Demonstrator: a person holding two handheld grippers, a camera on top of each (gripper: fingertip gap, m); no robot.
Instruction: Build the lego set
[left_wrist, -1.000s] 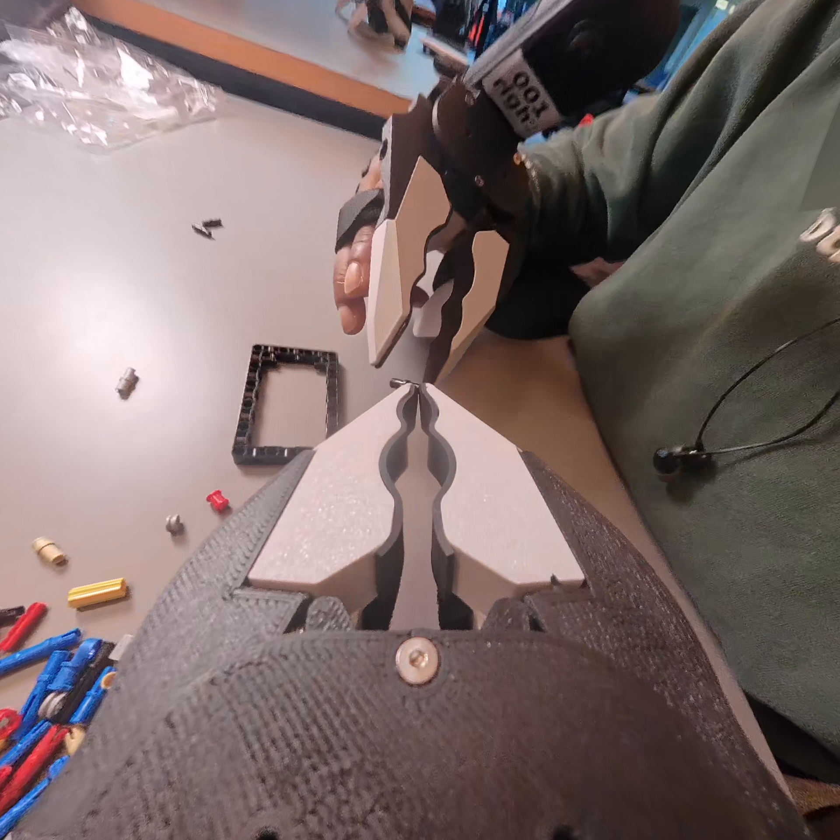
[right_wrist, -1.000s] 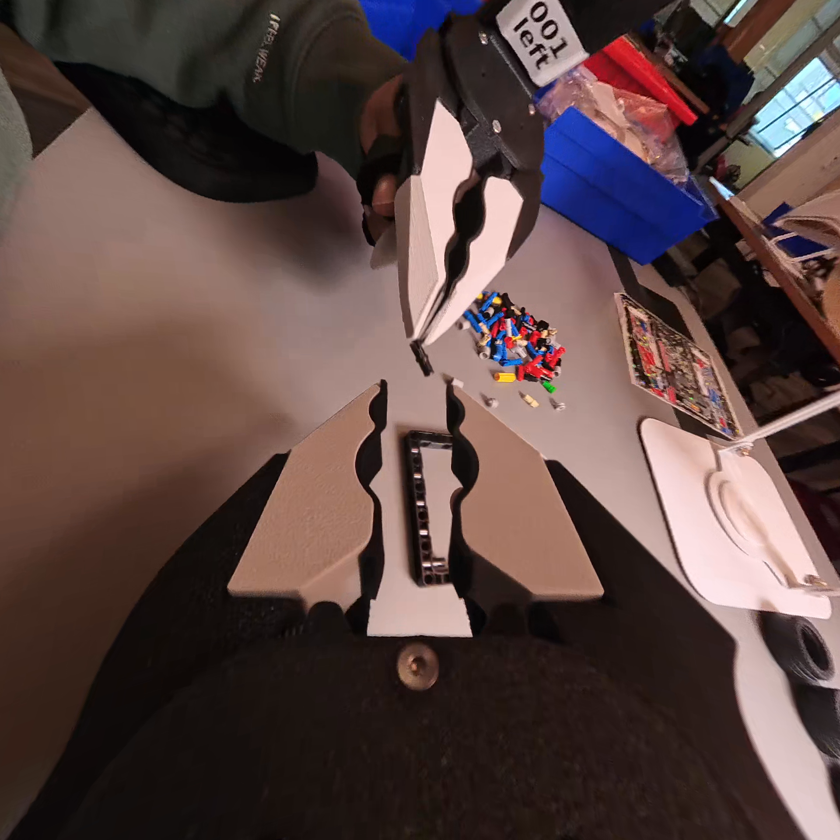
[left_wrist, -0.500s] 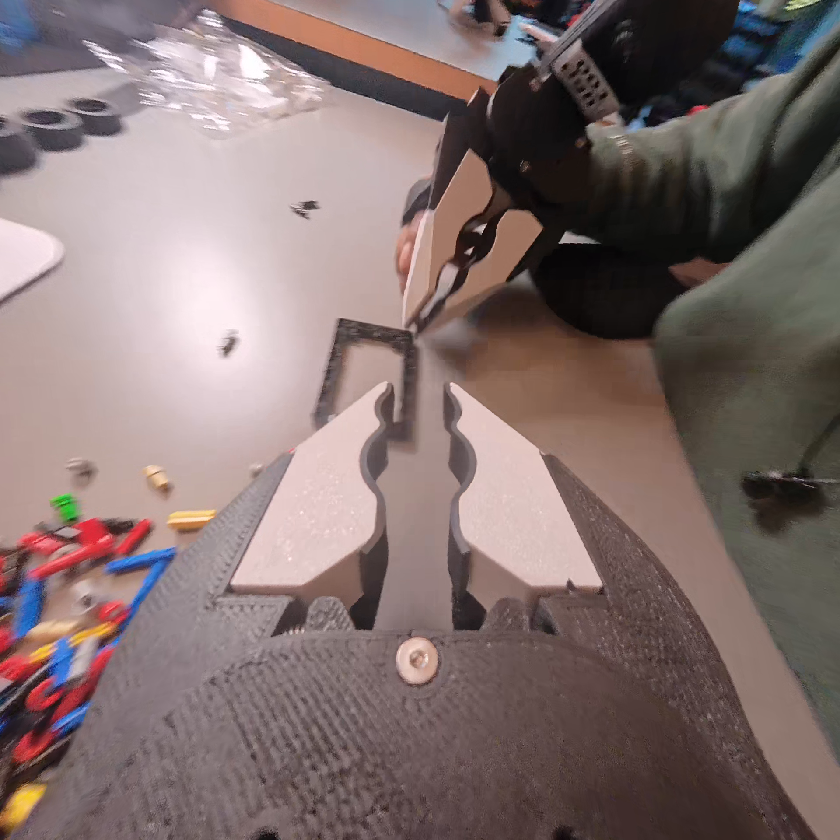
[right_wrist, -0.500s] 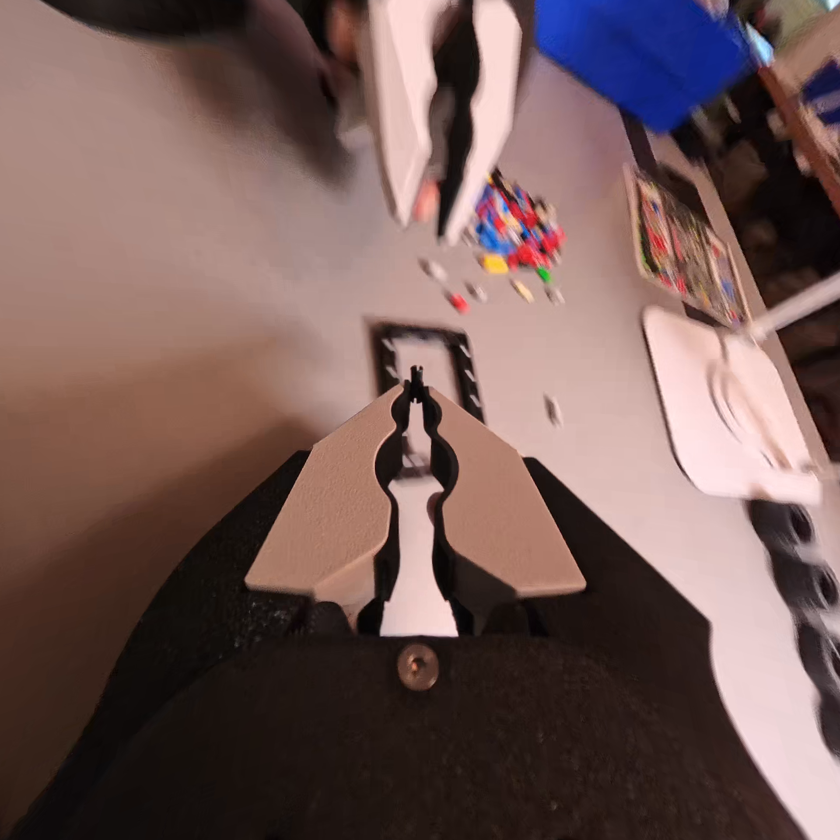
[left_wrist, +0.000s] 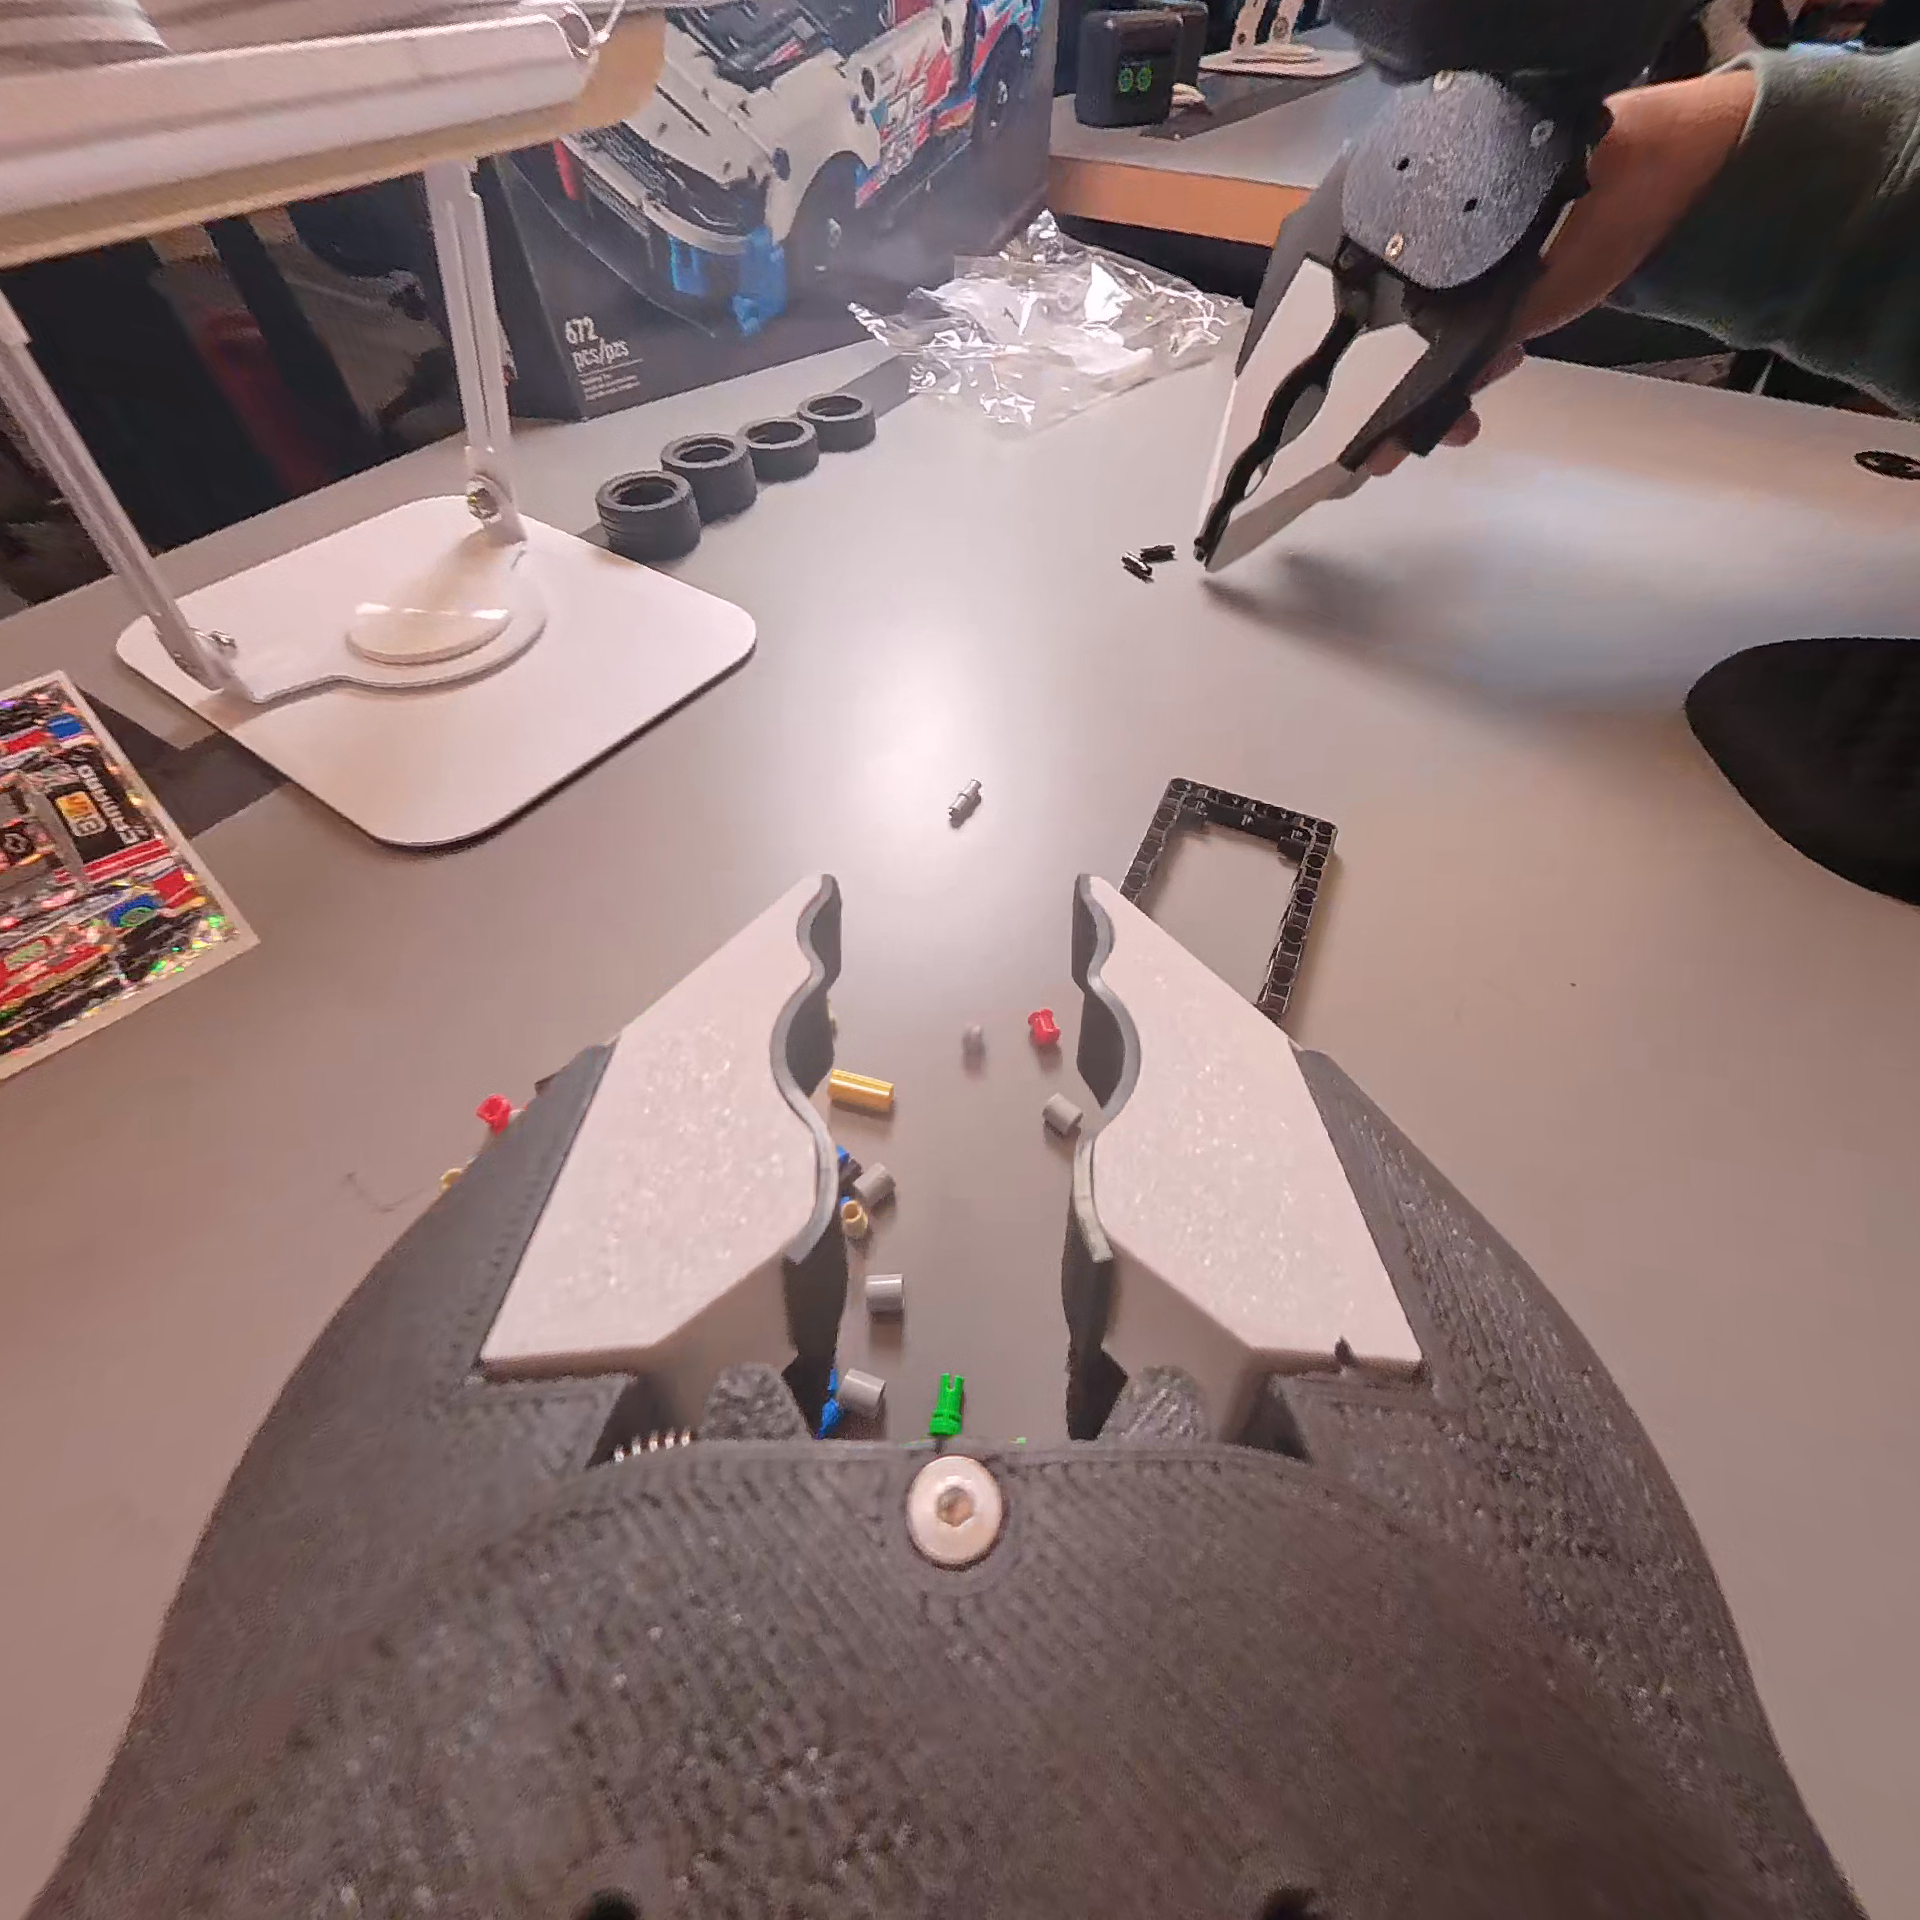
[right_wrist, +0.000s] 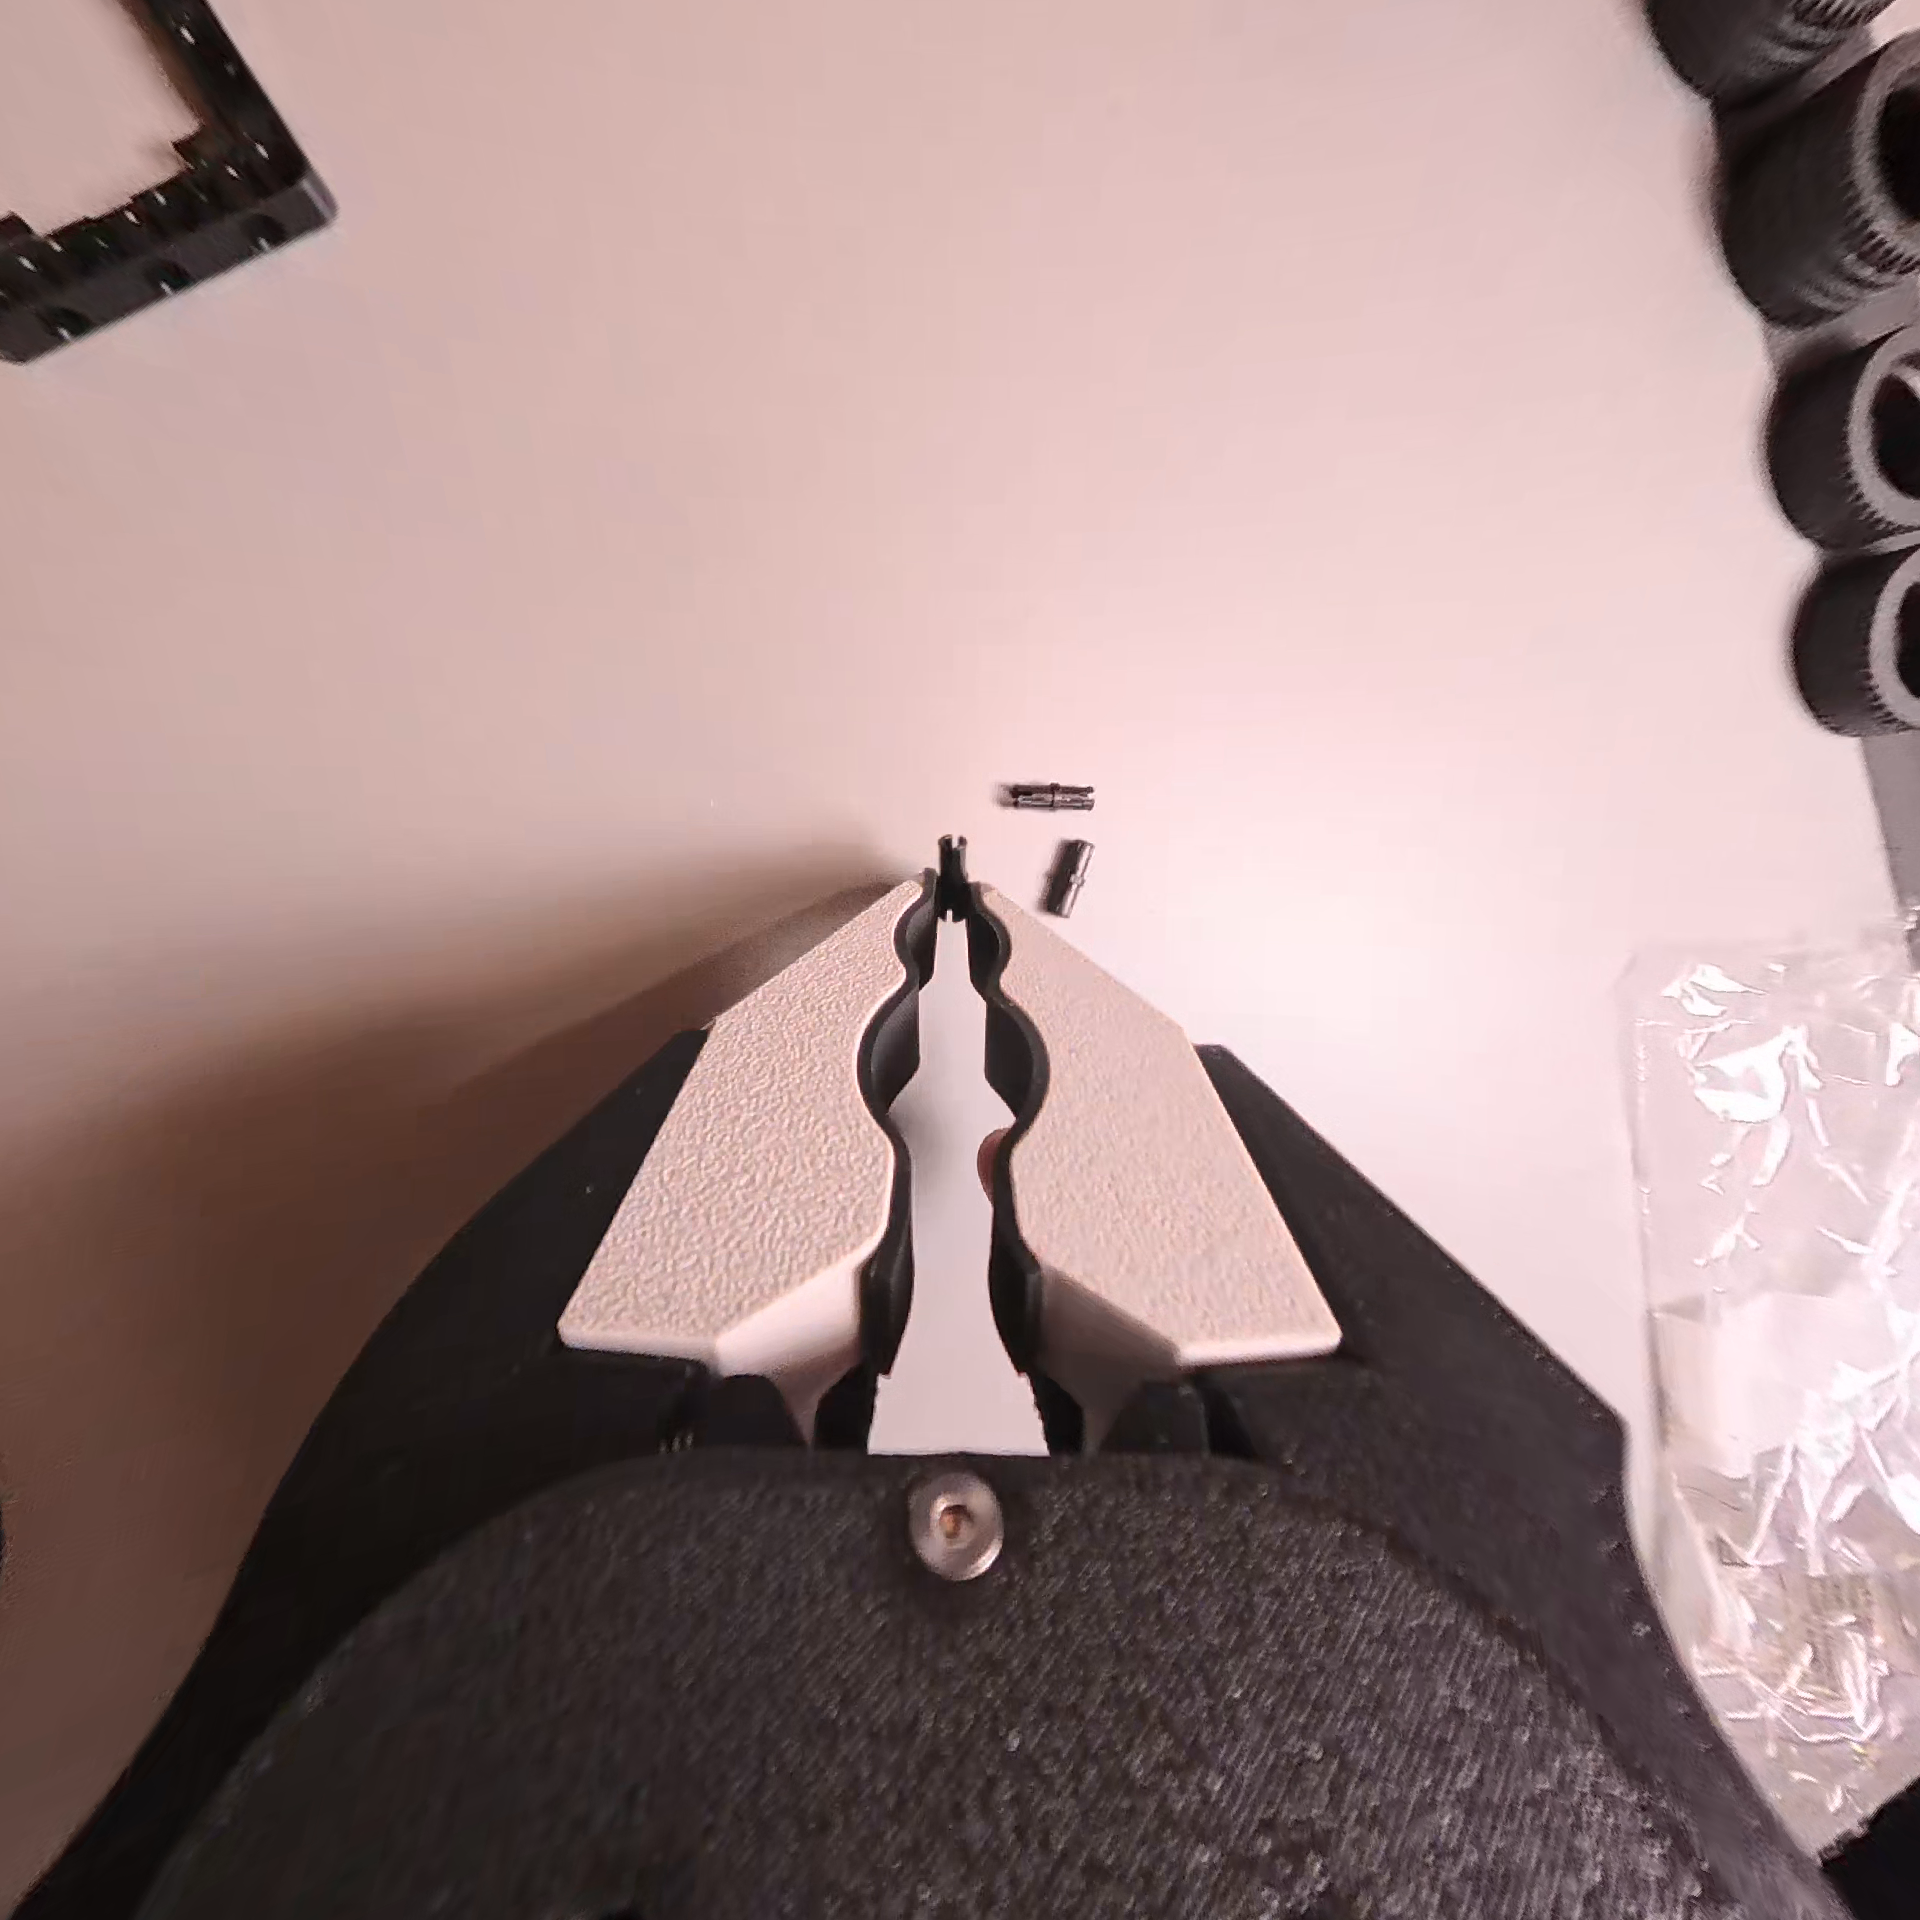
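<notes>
My left gripper is open and empty, low over scattered small pieces: a red bush, a yellow tube, grey bushes and a green pin. A black rectangular frame lies flat just right of its right finger; its corner also shows in the right wrist view. My right gripper is shut on a small black pin that sticks out of its tips. It shows far off in the left wrist view, tips down at the table. Two more black pins lie just beside its tips.
Several black tyres stand in a row at the back, beside a white stand base. A crumpled clear bag lies near the right gripper. A sticker sheet lies at the left. A lone grey pin lies mid-table. To the red bush: left tips about 8 centimetres, right tips about 25 centimetres.
The black pin passed from my left gripper to my right. The left opened and swung back over the loose pieces. The right shut on the pin and carried it over beside the two pins.
</notes>
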